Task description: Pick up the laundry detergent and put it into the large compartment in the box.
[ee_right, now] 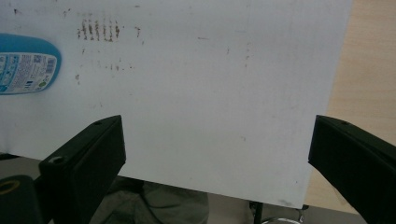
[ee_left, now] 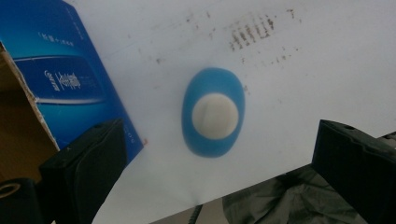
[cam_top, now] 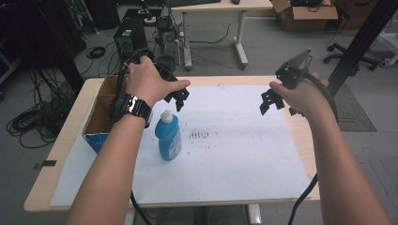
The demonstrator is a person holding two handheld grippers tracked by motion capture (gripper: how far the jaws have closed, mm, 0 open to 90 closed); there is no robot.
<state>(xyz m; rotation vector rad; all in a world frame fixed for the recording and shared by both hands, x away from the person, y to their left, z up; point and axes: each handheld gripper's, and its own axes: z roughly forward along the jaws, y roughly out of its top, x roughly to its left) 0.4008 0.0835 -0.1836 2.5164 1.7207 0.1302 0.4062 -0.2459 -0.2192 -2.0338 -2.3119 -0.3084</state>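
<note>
The bottle [cam_top: 168, 136] stands upright on the white sheet [cam_top: 234, 154], toward its left side, just right of the box [cam_top: 101, 123]. The left gripper [cam_top: 178, 99] hangs right above and slightly behind it, jaws wide apart and holding nothing. In the left gripper view the bottle [ee_left: 214, 113] is seen from straight above, in the gap between the two black jaws and a little farther out than their tips, apart from both.

The bottle is blue plastic with a flattened oval body and a round white cap on top. In the right gripper view its edge [ee_right: 28, 64] shows at the far left, with a printed label of small text and a code square.

The box [ee_left: 70, 79] has a glossy blue printed side and a raw brown cardboard inside with a torn top rim; it sits at the sheet's left edge, its open top up.

The right gripper [cam_top: 272, 99] hovers over the right half of the sheet [ee_right: 210, 84], well apart from the bottle, its jaws also spread wide with nothing between them. Under it lies bare white sheet, and the wooden table [ee_right: 369, 70] shows along the side.

Between the two grippers, a patch of short brownish smudge marks [cam_top: 199, 135] stains the sheet, just right of the bottle.
</note>
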